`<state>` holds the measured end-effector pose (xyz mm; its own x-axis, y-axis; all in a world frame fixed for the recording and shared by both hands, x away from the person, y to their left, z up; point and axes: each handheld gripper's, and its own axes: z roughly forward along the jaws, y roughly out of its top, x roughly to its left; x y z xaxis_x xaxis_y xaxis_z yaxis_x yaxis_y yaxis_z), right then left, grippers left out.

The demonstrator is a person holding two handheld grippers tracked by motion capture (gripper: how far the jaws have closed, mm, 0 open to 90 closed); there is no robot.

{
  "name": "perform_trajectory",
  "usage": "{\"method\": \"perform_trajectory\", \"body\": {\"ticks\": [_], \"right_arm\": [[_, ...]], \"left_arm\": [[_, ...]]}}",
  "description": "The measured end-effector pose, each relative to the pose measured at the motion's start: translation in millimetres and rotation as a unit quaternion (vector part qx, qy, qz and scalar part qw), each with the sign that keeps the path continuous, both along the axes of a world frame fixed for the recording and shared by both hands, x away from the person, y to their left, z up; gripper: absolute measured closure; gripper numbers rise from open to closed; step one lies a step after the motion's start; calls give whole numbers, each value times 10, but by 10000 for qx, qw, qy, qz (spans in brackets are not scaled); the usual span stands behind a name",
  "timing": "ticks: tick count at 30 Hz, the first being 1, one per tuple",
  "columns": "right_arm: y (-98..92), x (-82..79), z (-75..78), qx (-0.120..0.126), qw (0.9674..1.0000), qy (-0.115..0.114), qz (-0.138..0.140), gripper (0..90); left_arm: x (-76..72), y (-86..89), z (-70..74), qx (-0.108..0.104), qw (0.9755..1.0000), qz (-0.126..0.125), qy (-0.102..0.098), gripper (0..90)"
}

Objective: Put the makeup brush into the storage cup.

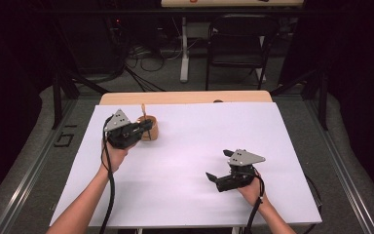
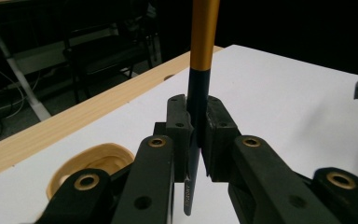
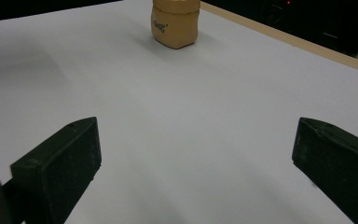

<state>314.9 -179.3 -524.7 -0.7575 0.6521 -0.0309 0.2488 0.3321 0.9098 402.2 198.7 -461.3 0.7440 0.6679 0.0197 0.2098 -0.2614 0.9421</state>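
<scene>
Your left gripper [image 1: 146, 127] sat at far left of the sheet [image 1: 190, 161], just above the cup [image 1: 152, 131], w/ the pen [image 2: 199, 84] upright btwn its jaws. Your right gripper [image 1: 216, 171] was near the front, right of centre, well apart from the cup. Table edge [image 1: 185, 97] ran behind the sheet; chair [image 1: 238, 44] beyond that.

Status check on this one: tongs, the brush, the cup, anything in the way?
Left tongs shut on the brush, held upright above the tan cup. Right tongs open, empty, over bare white table. Nothing in the way.
</scene>
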Motion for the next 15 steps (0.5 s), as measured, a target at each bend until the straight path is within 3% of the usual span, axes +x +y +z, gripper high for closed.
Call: {"method": "perform_trajectory", "body": {"ticks": [15], "right_arm": [[-6,-1,8,0,10000,-18,4,15]], "left_arm": [[174,28,81,-1,9996,277,-111,824]]}}
